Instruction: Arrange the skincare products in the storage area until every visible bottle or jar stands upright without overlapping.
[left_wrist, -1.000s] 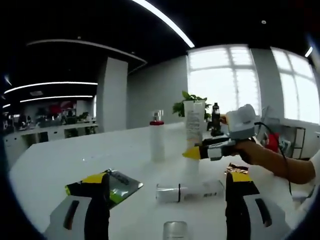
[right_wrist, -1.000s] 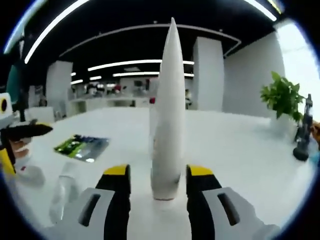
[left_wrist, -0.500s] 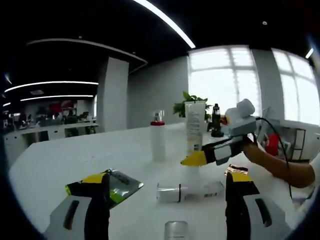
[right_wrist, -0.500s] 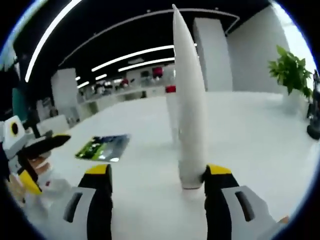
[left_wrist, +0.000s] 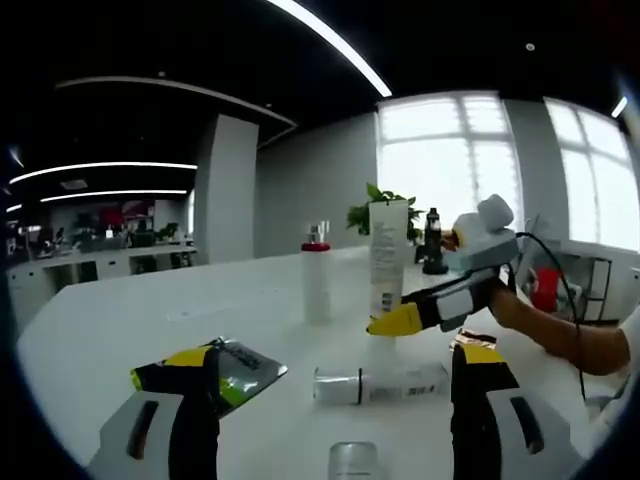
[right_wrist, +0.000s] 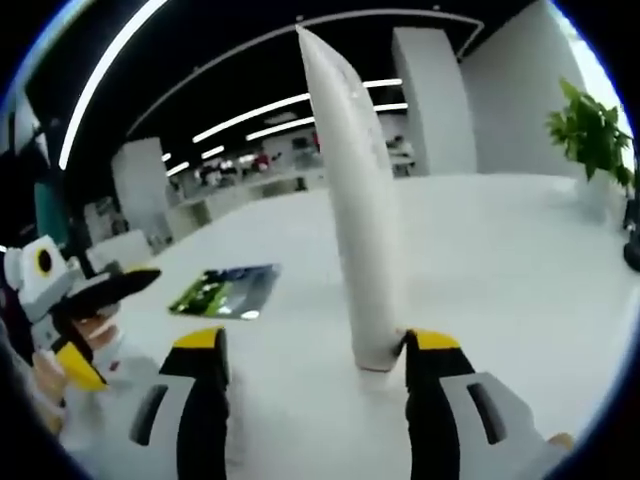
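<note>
So far upright: white tube, pump bottle
Lying: clear bottle, mid-table
Right gripper: released, jaws apart around tube
Left gripper: released

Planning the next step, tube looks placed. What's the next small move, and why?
Probably move the left claw forward and close it on the clear bottle, to stand it up. It lies on its side on the white table, just ahead of the open jaws, while the white tube already stands upright inside the open right claw.

left gripper view looking low across the worktop toward windows, right gripper view facing back close on the white tube, both sharing it
</note>
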